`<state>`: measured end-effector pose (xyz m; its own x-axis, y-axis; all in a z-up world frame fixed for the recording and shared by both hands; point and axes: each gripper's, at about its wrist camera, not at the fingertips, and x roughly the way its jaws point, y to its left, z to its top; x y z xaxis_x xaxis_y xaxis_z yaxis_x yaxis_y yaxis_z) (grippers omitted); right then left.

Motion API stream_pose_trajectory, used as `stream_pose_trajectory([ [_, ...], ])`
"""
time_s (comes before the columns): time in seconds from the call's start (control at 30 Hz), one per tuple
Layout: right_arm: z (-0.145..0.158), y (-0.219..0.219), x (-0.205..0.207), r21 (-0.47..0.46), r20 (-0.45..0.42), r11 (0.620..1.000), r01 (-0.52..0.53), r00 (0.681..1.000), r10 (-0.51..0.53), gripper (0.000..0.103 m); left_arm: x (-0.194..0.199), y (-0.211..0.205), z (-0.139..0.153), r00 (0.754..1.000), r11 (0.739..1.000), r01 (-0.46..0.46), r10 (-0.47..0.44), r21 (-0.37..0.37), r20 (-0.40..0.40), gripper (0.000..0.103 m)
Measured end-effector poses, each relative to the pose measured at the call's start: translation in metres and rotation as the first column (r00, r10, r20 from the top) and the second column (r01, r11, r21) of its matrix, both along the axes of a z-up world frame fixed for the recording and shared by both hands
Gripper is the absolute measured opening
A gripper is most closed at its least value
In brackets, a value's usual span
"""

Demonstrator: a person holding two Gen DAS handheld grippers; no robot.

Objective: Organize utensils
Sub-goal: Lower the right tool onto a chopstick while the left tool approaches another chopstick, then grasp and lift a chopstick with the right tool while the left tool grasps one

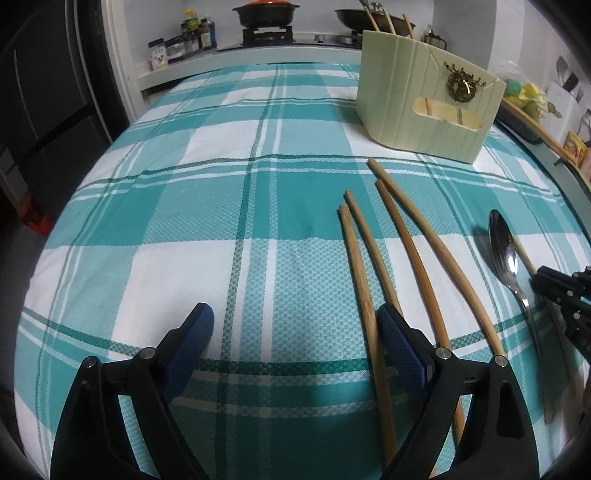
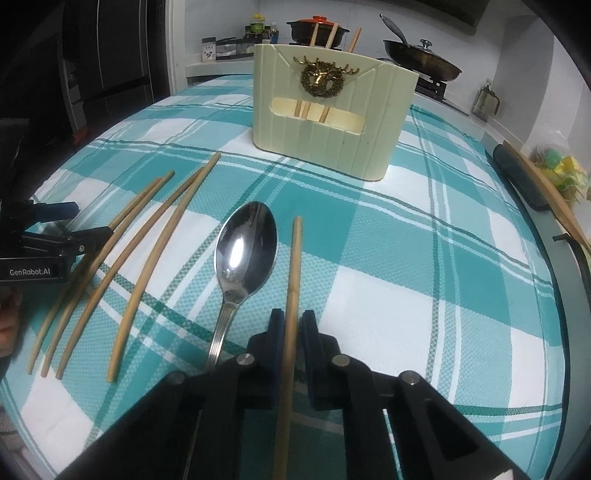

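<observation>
A cream utensil holder [image 2: 325, 114] with a gold deer emblem stands on the checked tablecloth and holds three wooden chopsticks [image 2: 332, 35]; it also shows in the left wrist view [image 1: 428, 107]. Several loose chopsticks [image 1: 406, 258] lie on the cloth, seen too in the right wrist view [image 2: 147, 251]. A metal spoon [image 2: 243, 254] lies to their right. My right gripper [image 2: 291, 325] is shut on a single chopstick [image 2: 293, 266] right of the spoon. My left gripper [image 1: 295, 325] is open, its right finger [image 1: 397, 339] lying over the leftmost chopsticks.
A stove with a black pot [image 1: 266, 14] and a frying pan [image 2: 421, 55] sits behind the table, with spice jars [image 1: 184, 40] to its left. A dark tray and a wooden stick [image 2: 546, 195] lie along the table's right edge. A dark fridge [image 1: 44, 110] stands left.
</observation>
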<state>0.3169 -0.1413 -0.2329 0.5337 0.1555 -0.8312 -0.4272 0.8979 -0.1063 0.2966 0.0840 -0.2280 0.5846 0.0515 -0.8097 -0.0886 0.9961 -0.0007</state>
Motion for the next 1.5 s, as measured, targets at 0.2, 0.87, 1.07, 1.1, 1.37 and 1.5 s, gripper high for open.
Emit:
stream_pose_trajectory([
  [0.2,0.002,-0.028,-0.002,-0.001,-0.028,0.996,0.087,0.996,-0.087,0.008,-0.003,0.009,0.0,1.0,1.0,0.001,-0.001,0.007,-0.015,0.091],
  [0.87,0.005,-0.032,0.019,-0.055,-0.176,0.998,-0.022,0.984,0.012,0.02,0.022,0.001,0.003,0.99,0.992,0.121,-0.122,-0.018,-0.075,0.077],
  [1.07,0.003,-0.025,0.045,-0.005,-0.189,1.0,-0.017,0.982,0.016,0.02,0.04,-0.005,0.005,0.989,0.992,0.124,-0.124,-0.009,-0.085,0.062],
  [1.1,0.003,-0.023,0.051,0.0,-0.191,1.0,-0.018,0.981,0.018,0.02,0.042,-0.007,0.005,0.988,0.992,0.127,-0.128,-0.01,-0.088,0.06],
  [1.37,0.0,-0.004,0.088,0.003,-0.201,1.0,0.0,0.98,0.0,0.013,0.058,-0.019,0.008,0.983,0.985,0.166,-0.169,-0.035,-0.079,0.015],
  [1.5,0.0,-0.004,0.096,0.025,-0.204,0.999,0.025,0.979,-0.02,0.007,0.064,-0.017,0.008,0.982,0.98,0.179,-0.183,-0.083,-0.046,0.005],
])
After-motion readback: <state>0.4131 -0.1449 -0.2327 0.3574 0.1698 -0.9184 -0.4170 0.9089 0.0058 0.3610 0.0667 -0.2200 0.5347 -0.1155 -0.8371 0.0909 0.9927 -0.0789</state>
